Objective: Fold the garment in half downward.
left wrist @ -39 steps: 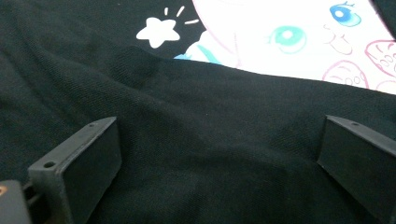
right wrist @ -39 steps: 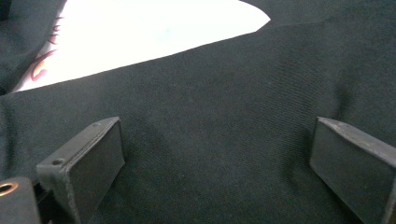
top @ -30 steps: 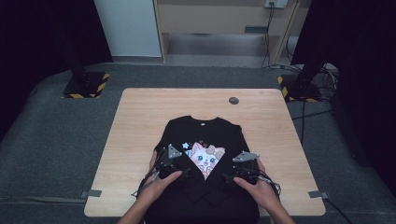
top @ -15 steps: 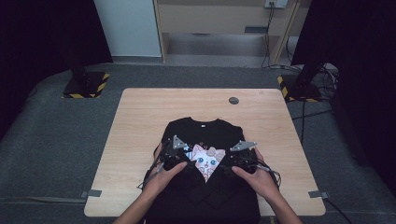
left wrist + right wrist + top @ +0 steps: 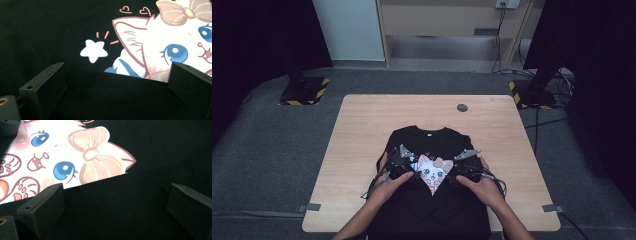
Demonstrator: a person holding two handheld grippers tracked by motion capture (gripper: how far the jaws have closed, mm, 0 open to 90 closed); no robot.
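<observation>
Your left gripper [image 5: 404, 162] and right gripper [image 5: 462, 165] both gape wide, unclenched, over the black T-shirt [image 5: 432, 145] at the table's [image 5: 362, 125] six o'clock; folded flaps hide the cat print's [image 5: 432, 172] lower half.

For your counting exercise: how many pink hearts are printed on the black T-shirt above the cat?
2. Both pink hearts sit side by side above the cat's ear in the left gripper view, beside its bow. Folded cloth may hide others.

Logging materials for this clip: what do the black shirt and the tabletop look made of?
Black shirt: soft knit fabric, likely cotton, matte, fine weave visible in the gripper views; its cat print looks smooth. Tabletop: pale wood or wood-look laminate, with faint grain.
</observation>
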